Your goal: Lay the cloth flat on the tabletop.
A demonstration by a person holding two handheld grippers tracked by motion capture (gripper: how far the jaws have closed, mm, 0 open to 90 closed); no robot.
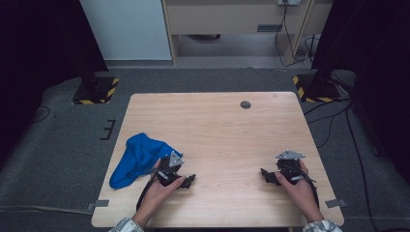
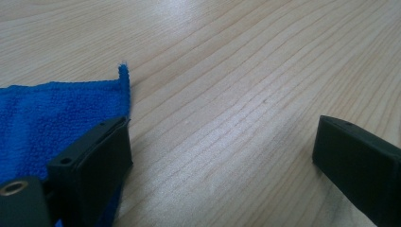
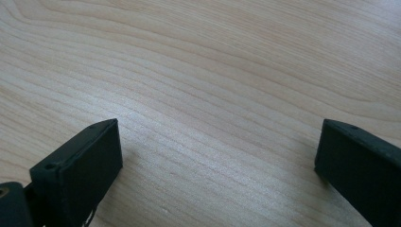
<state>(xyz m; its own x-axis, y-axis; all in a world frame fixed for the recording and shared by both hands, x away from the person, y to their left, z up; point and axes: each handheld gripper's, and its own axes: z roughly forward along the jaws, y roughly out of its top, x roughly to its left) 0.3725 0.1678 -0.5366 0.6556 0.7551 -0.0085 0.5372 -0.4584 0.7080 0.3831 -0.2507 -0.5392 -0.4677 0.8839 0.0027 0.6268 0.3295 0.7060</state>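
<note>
Just beside the wide-open, empty left gripper [image 2: 222, 146] lies the blue cloth [image 2: 52, 118].

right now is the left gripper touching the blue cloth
Cannot tell. In the left gripper view one open jaw of the left gripper overlaps the blue cloth, hiding any gap; the high view puts them side by side, too small to settle contact.

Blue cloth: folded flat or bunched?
Bunched. The cloth lies in a rumpled heap at the table's left edge, beside the open left gripper.
</note>
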